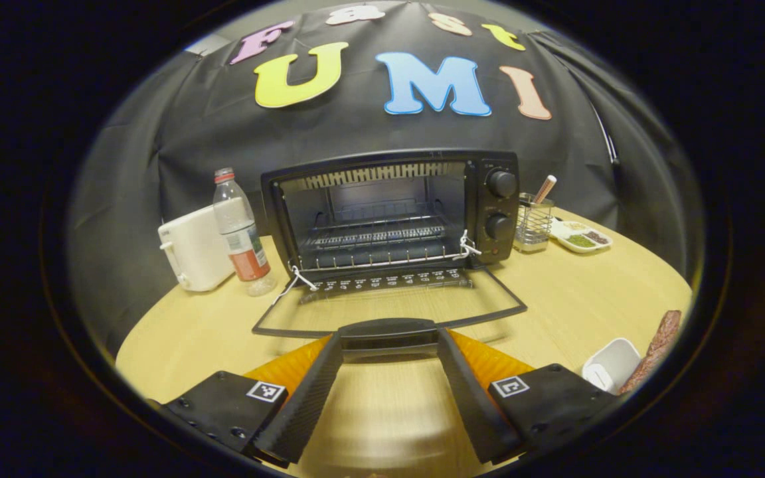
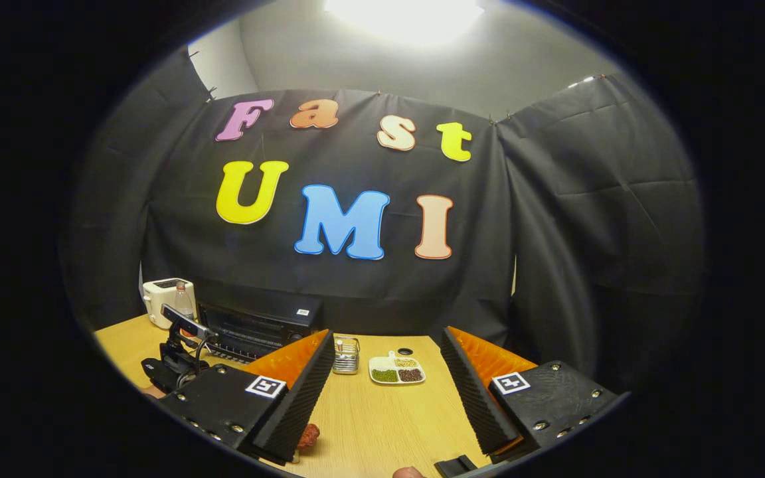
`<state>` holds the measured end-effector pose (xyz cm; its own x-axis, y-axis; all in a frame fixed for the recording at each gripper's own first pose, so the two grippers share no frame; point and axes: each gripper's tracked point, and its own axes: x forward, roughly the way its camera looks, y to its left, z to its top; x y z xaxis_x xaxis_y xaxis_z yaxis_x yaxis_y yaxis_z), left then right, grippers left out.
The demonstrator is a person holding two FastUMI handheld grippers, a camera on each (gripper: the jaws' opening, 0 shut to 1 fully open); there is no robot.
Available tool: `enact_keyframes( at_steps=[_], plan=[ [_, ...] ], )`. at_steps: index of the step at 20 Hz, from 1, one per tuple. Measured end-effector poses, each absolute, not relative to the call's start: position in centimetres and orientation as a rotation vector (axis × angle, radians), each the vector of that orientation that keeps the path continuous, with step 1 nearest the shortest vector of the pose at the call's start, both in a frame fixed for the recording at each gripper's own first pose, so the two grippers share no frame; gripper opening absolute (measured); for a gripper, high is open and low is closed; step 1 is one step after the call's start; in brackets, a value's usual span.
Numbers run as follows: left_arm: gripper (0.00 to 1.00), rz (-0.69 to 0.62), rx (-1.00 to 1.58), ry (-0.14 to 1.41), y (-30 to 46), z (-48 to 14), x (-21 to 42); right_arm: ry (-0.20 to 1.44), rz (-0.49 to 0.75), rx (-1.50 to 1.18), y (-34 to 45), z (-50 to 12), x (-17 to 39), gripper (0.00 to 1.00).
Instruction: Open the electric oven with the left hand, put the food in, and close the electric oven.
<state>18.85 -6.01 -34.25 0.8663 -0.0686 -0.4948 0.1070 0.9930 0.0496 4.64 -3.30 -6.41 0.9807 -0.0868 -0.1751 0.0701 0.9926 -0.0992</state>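
The black electric oven (image 1: 389, 206) stands at the back of the round wooden table with its glass door (image 1: 389, 309) folded down flat. Inside, the wire rack (image 1: 376, 249) is bare. My left gripper (image 1: 389, 337) is open, its fingertips at either end of the door handle (image 1: 389, 328). A long reddish-brown piece of food (image 1: 658, 345) lies beside a white dish (image 1: 611, 365) at the right table edge. My right gripper (image 2: 386, 338) hangs open above the table, and a reddish-brown piece of food (image 2: 308, 435) shows under its left finger. The oven (image 2: 256, 325) and left gripper (image 2: 176, 362) appear far left.
A white appliance (image 1: 193, 255) and a water bottle (image 1: 240, 232) stand left of the oven. To its right are a wire holder with a utensil (image 1: 532, 222) and a divided dish of seeds (image 1: 582, 238). The same holder (image 2: 346, 355) and seed dish (image 2: 396, 370) lie ahead of my right gripper.
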Motion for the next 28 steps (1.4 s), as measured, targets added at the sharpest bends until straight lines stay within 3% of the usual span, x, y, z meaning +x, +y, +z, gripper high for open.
enact_keyframes(
  at_steps=[8, 10, 11, 12, 14, 28],
  plan=[
    [1.00, -0.076, 0.020, 0.289, -4.8, -21.6, 17.4, 0.233, 0.035, -0.024, -1.2, -9.5, 6.2, 0.98],
    [0.91, -0.068, 0.008, 0.231, -4.2, -18.1, 16.4, 0.275, 0.067, 0.017, -0.7, -11.3, 6.6, 0.98],
    [0.91, -0.065, 0.004, 0.204, -3.8, -16.5, 15.8, 0.305, 0.084, 0.045, -0.3, -12.3, 6.6, 0.98],
    [1.00, -0.061, -0.001, 0.178, -3.4, -15.0, 15.2, 0.341, 0.100, 0.074, 0.0, -13.5, 6.6, 0.98],
    [0.96, -0.057, -0.005, 0.134, -3.0, -12.4, 13.8, 0.410, 0.119, 0.128, 0.5, -15.8, 6.6, 0.98],
    [1.00, 0.003, 0.000, 0.038, -0.7, -5.5, 7.3, 0.827, 0.207, 0.482, 4.2, -28.2, 4.5, 0.98]
  ],
)
